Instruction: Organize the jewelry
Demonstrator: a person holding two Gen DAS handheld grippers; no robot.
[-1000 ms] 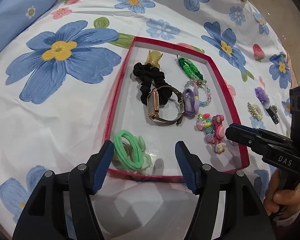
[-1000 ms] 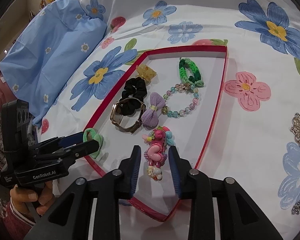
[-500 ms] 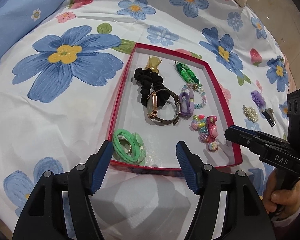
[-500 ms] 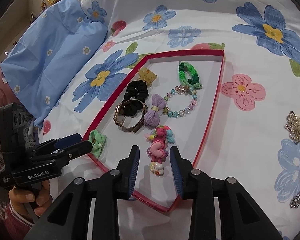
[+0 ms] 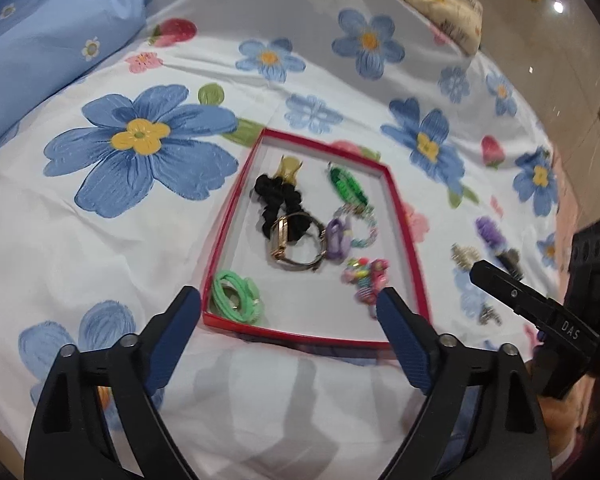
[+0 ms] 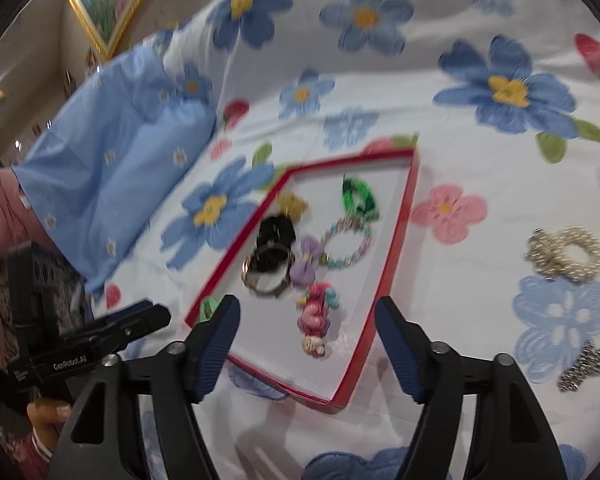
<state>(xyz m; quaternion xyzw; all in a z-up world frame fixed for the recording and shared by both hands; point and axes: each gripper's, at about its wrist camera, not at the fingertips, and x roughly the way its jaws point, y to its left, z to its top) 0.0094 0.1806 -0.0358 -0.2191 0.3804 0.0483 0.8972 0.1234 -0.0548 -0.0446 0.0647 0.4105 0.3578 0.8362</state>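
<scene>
While both grippers hover spread wide and empty, left gripper (image 5: 288,312), right gripper (image 6: 306,324), red tray (image 5: 404,216) of jewelry just beyond them, pearl scrunchie (image 6: 568,252) loose on bedsheet (image 5: 60,240) to the right.

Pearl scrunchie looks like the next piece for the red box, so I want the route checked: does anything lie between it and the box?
Nothing visible does. The pearl scrunchie lies on bare floral sheet, right of the red box; only the box's low wall must be crossed.
</scene>
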